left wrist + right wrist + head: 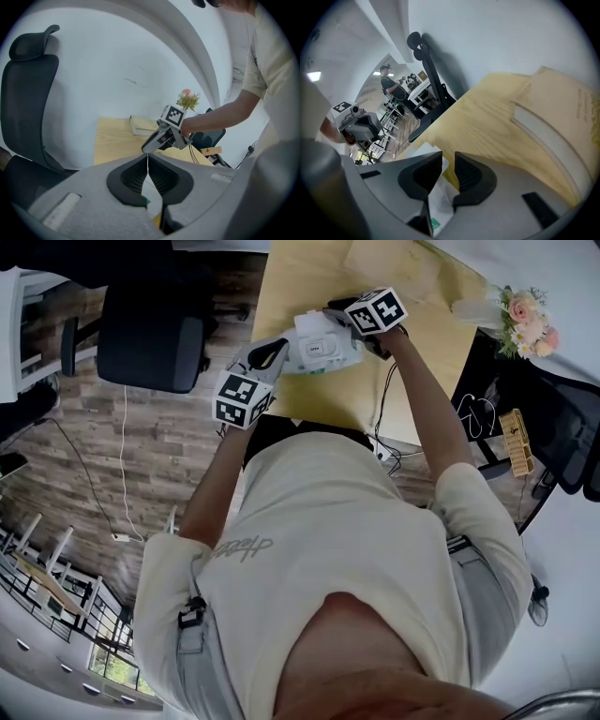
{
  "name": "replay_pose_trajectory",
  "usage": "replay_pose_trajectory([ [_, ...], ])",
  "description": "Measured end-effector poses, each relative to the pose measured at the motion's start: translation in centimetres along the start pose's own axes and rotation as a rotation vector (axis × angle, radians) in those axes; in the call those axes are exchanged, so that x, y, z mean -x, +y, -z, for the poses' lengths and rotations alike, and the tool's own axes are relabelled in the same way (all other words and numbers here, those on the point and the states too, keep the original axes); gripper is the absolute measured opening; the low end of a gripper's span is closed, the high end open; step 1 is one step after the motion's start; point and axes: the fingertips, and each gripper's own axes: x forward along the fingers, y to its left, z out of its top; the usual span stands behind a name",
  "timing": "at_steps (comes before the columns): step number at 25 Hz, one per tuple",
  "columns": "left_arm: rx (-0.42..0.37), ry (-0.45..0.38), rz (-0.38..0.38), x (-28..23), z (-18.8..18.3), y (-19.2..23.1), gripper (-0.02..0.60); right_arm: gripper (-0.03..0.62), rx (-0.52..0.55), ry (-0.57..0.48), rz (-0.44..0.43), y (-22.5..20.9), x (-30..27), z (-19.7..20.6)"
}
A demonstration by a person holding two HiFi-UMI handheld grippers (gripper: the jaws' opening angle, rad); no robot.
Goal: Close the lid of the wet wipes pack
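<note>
Pinches the wet wipes pack by its thin edge in left tool, jaws together; grips crumpled wrapper in right tool, barely parted. Lid shows only in head view, position unclear.

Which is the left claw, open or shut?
Shut: the left claw pinches the pack's thin white edge between its jaws.

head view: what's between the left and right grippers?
The wet wipes pack fills the stretch between the left gripper and the right gripper, each at one end of it. The head view shows this best.
</note>
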Motion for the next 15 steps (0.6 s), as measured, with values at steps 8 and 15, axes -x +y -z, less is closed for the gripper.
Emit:
replay_pose_trajectory([
  [8,0.001,-0.006,-0.016,0.7,-0.3,0.9,0.017,0.072,-0.034,0.006,-0.098,1.7,0.2,-0.3],
  [15,-0.011,-0.028,-0.016,0.9,-0.8,0.4,0.017,0.038,0.076,-0.072,-0.023,2.9,2.2,-1.3],
])
